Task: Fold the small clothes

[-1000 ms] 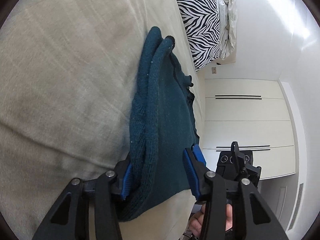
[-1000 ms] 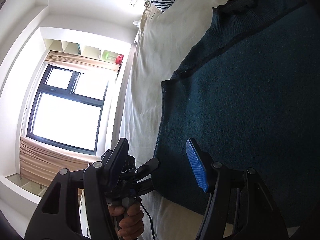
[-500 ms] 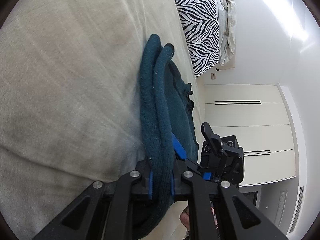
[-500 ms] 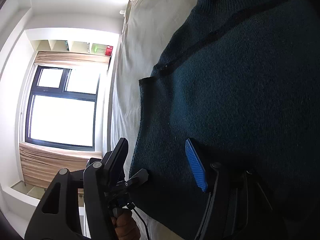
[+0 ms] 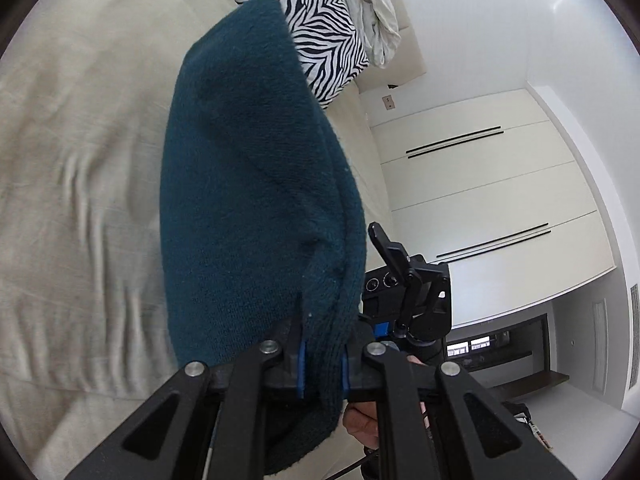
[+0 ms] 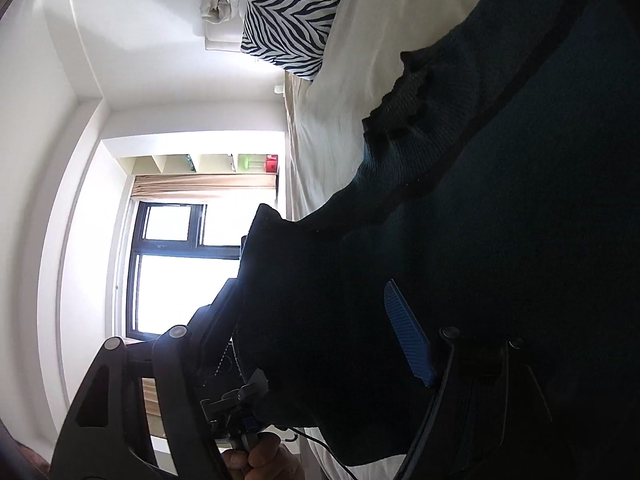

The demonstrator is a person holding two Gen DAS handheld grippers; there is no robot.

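Left wrist view: looks forward along its fingers (image 5: 303, 364), rolled sideways, close over the beige bed (image 5: 80, 184); the teal sweater (image 5: 248, 184) fills the centre, the zebra pillow (image 5: 316, 20) lies at 12 o'clock and the white wardrobe (image 5: 480, 200) at 3 o'clock. Right wrist view: likewise rolled, pressed near the sweater (image 6: 500, 240), which covers 3 to 6 o'clock; the window (image 6: 172, 276) sits at 9 o'clock. Shared: sweater, bed (image 6: 352, 80), pillow (image 6: 288, 12), and each view shows the opposite gripper.
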